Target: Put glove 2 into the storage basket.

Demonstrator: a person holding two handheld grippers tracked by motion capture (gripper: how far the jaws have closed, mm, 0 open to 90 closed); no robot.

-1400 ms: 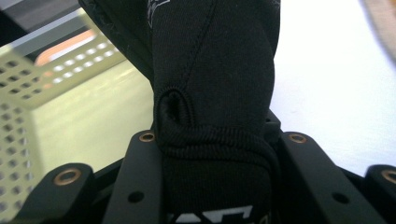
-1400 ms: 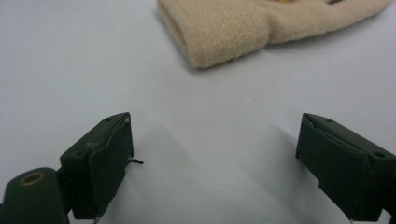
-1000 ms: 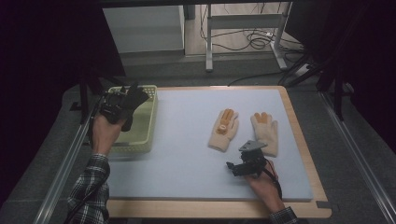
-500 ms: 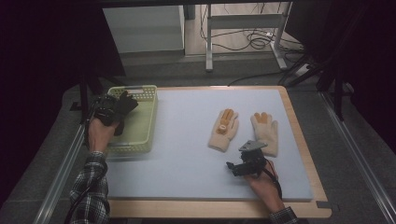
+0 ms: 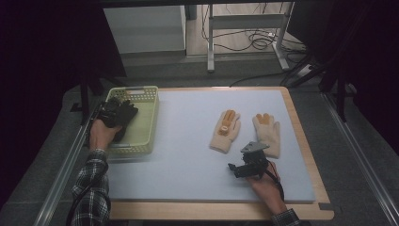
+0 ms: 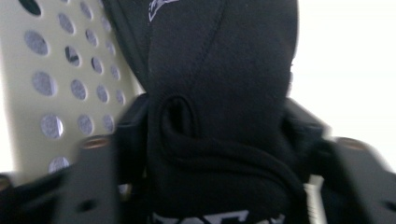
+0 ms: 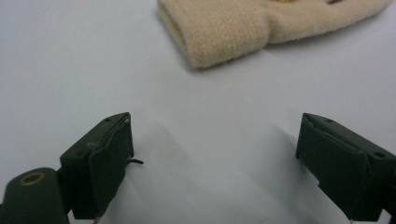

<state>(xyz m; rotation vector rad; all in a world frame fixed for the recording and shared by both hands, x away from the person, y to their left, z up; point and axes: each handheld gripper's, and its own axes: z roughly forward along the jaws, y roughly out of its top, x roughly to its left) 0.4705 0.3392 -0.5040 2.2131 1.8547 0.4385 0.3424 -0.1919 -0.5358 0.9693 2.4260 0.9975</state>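
Note:
A black glove (image 5: pixel 126 112) (image 6: pixel 224 84) lies over the left side of the pale green perforated basket (image 5: pixel 141 90) (image 6: pixel 56 93). My left gripper (image 5: pixel 114 116) (image 6: pixel 219 126) is low in the basket with the glove between its jaws. They have just been opening, and the pads now stand slightly off the cloth on both sides. Two beige gloves with orange patches (image 5: pixel 226 133) (image 5: pixel 268 132) lie flat on the mat. My right gripper (image 5: pixel 233 169) (image 7: pixel 215 140) hovers open just in front of them, with a beige cuff (image 7: pixel 224 32) ahead of its empty jaws.
A pale blue mat (image 5: pixel 188 141) covers the wooden table (image 5: pixel 301 136). The basket stands at the mat's left edge. Metal rails (image 5: pixel 66 160) run along both sides of the table. Cables and a stand's legs (image 5: pixel 244 42) lie on the floor beyond.
My left hand has come down and toward the person's side of the basket, carrying the black glove with it. The right hand and both beige gloves have stayed put.

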